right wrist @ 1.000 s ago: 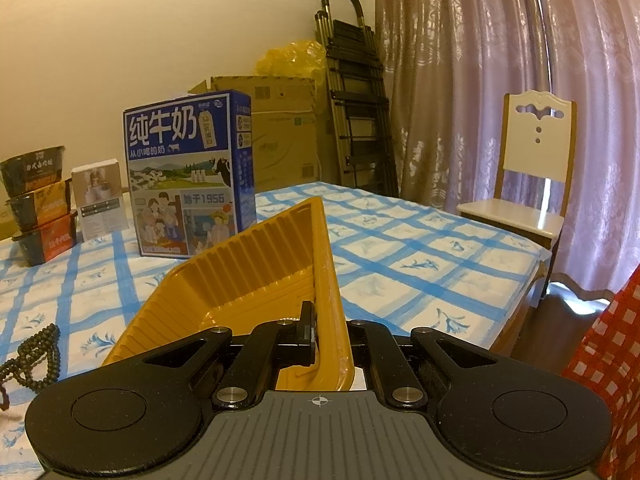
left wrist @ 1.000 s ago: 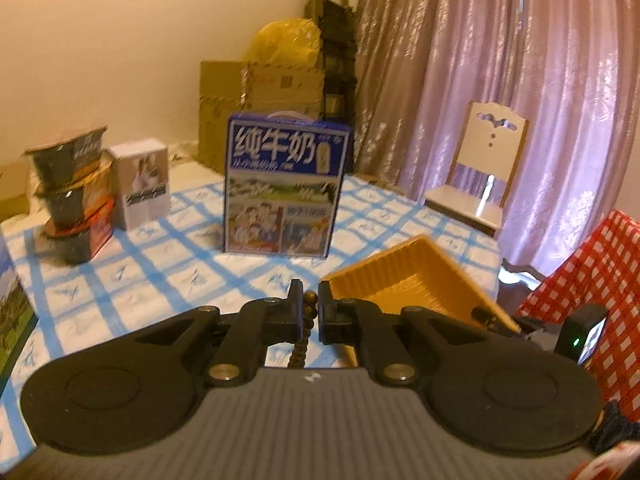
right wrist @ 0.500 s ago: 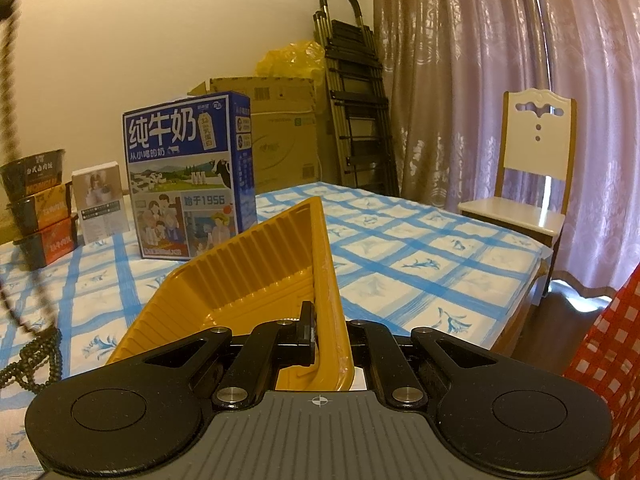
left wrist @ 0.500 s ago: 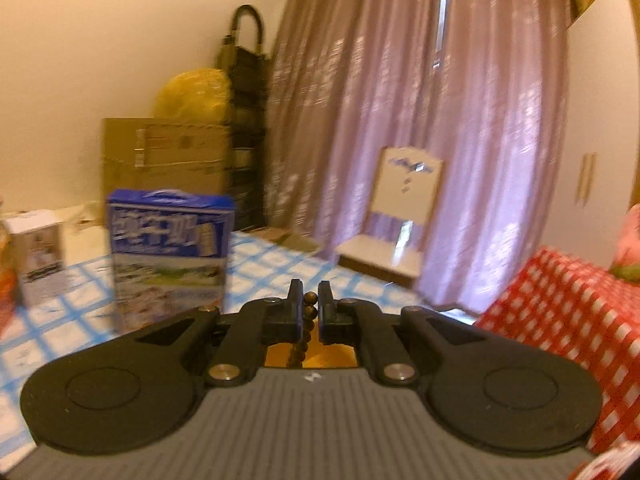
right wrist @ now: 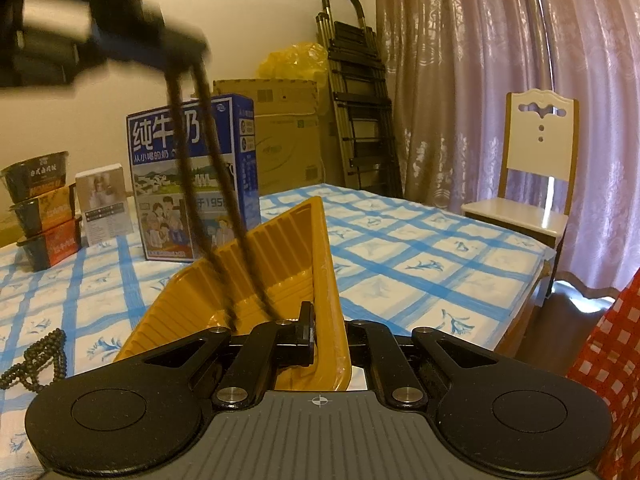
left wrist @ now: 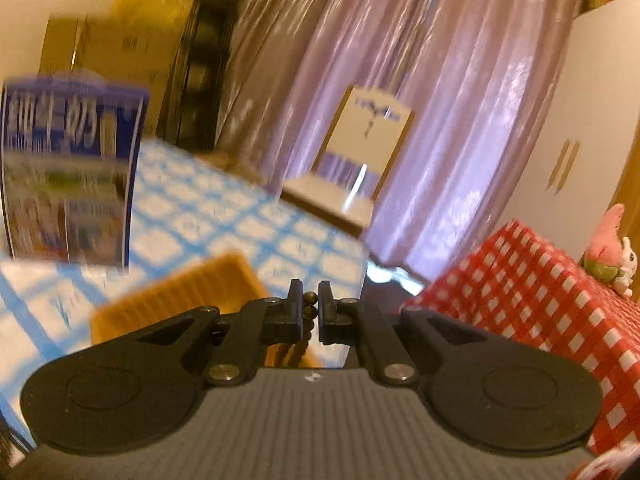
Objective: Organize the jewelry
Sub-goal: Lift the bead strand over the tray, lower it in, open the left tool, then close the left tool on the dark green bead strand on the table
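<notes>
- Our left gripper (left wrist: 309, 312) is clamped on a strand of dark wooden beads, the bead necklace (left wrist: 307, 311), with the beads showing in the narrow slit between its jaws.
- From the right wrist view we see the left gripper (right wrist: 188, 52) high at the upper left, and the bead necklace (right wrist: 200, 184) hanging from it as a long two-strand loop whose low end reaches into the orange tray (right wrist: 276, 264).
- Our right gripper (right wrist: 328, 332) is closed on the near rim of that orange tray, tipping it so its far corner stands up off the checked tablecloth (right wrist: 420, 248).
- We judge the necklace light, limp and free to swing: it takes no shape of its own, so a pinch on a few beads near the top of the loop suits it, as we have now.
- We expect the round beads to be a little slippery, so the pinch should sit between beads, not on one crown.
- The tray looks thin, ribbed and light; the rim is its only firm hold.
- A second bead string (right wrist: 36, 360) lies coiled on the cloth, left of the tray and well apart from both grippers.
</notes>
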`<state>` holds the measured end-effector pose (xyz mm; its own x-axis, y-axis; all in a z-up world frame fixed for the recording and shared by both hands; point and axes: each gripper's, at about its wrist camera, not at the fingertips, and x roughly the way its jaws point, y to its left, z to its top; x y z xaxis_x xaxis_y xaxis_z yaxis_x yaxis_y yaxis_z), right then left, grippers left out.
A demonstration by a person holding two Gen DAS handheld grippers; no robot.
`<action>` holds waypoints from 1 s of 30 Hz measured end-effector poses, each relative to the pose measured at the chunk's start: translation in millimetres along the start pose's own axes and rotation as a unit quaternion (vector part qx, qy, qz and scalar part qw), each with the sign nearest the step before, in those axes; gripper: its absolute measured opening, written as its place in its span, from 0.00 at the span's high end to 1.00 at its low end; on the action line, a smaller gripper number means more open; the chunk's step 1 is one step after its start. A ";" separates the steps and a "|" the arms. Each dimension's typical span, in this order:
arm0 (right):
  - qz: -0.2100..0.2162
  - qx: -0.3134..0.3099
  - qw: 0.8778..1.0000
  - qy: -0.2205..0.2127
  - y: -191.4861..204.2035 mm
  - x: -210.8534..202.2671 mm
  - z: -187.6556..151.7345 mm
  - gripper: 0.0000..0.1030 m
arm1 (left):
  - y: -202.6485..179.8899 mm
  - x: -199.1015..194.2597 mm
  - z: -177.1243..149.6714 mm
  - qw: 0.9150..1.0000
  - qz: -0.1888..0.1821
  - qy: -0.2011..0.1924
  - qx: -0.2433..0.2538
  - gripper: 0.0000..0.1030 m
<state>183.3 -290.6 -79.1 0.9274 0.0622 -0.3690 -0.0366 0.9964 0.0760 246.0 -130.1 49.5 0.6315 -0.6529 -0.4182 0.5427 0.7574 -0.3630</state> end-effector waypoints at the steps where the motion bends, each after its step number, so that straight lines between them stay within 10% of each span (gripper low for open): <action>1: 0.000 0.000 1.000 0.001 -0.5 0.8 -0.4 0.94 | 2.6 8.0 -6.8 1.000 0.000 0.011 -0.006 0.95; 17: -0.001 0.003 1.000 0.003 -4.0 2.1 -1.1 0.94 | 41.6 54.3 -65.2 0.993 0.024 0.102 -0.057 0.92; 30: -0.002 0.003 1.000 0.002 -3.0 1.2 0.2 0.94 | 55.6 33.9 -79.5 0.991 0.081 0.104 -0.039 0.71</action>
<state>184.6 -293.5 -79.6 0.9257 0.0590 -0.3735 -0.0309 0.9963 0.0808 253.5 -110.3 -51.1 0.5751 -0.5155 -0.6352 0.3946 0.8550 -0.3366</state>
